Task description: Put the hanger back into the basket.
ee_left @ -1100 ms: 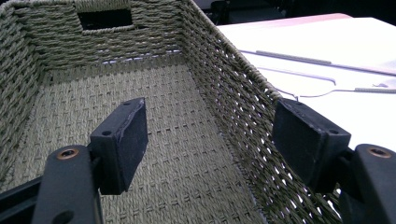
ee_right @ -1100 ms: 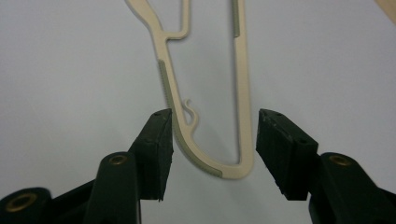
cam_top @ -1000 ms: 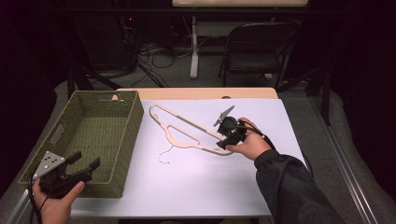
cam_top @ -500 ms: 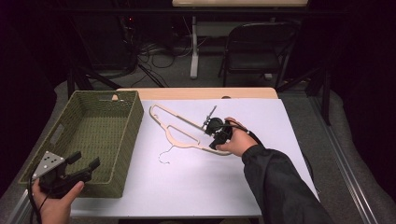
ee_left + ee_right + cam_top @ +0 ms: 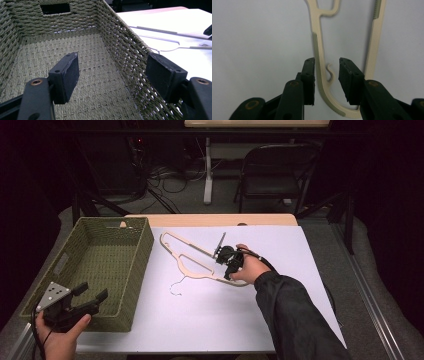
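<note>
A white table carries a woven green basket at its left and, just beside it, a cream clothes hanger lying flat. The right gripper has been closing, its jaws narrowly straddling the hanger's curved end, not yet pinching. The left gripper gapes wide over the basket's near corner.

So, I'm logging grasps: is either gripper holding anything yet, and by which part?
Nothing is held. The right gripper straddles the hanger at its curved end, jaws just closing but not touching. The left gripper stands open at the basket.
</note>
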Demonstrator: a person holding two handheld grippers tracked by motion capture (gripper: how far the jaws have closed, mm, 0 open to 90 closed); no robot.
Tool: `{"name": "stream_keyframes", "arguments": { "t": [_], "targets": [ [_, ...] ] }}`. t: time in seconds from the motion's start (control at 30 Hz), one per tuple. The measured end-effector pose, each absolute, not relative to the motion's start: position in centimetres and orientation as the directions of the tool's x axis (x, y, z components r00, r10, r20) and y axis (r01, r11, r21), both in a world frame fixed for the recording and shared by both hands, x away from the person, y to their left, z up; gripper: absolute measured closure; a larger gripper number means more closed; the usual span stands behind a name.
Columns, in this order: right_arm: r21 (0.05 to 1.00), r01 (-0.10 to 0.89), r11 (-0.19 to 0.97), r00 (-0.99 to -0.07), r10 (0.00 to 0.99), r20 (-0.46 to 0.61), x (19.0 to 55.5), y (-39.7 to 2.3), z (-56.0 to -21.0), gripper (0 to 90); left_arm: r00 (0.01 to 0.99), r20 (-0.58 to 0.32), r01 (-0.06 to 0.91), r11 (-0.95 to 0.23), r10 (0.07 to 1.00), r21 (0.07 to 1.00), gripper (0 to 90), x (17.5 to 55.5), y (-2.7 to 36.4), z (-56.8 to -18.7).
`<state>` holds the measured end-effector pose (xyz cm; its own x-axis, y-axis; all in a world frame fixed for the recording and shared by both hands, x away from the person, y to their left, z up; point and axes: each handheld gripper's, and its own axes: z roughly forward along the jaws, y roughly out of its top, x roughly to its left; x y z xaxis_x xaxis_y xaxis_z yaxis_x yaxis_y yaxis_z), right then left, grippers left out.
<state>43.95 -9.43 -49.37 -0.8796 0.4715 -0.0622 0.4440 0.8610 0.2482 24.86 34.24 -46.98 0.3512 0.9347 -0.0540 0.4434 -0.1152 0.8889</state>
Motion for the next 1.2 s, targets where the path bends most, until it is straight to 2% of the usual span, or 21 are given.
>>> {"name": "stream_keyframes", "arguments": {
  "t": [0.03,0.23,0.5,0.7,1.2],
  "targets": [
    [0.204,0.431,0.879,-0.887,0.455,-0.084,44.2,-9.2,-49.4,66.1,0.351,-0.054,0.443,-0.115,0.935,0.889,27.4,24.9,34.3,-47.0],
    [0.151,0.412,0.899,-0.902,0.426,-0.076,44.8,-8.1,-49.7,65.9,0.353,-0.054,0.443,-0.115,0.934,0.889,27.4,24.9,34.2,-47.1],
    [0.133,0.377,0.917,-0.919,0.388,-0.069,45.0,-6.6,-50.4,67.0,0.35,-0.054,0.446,-0.116,0.935,0.888,27.4,24.9,34.3,-47.0],
    [0.082,0.343,0.936,-0.934,0.349,-0.077,45.1,-6.0,-51.7,67.4,0.349,-0.056,0.446,-0.114,0.935,0.888,27.5,24.9,34.3,-47.1],
    [0.061,0.328,0.943,-0.941,0.332,-0.071,45.3,-5.8,-52.7,69.8,0.347,-0.058,0.446,-0.11,0.936,0.888,27.5,24.8,34.4,-47.2]
  ]
}}
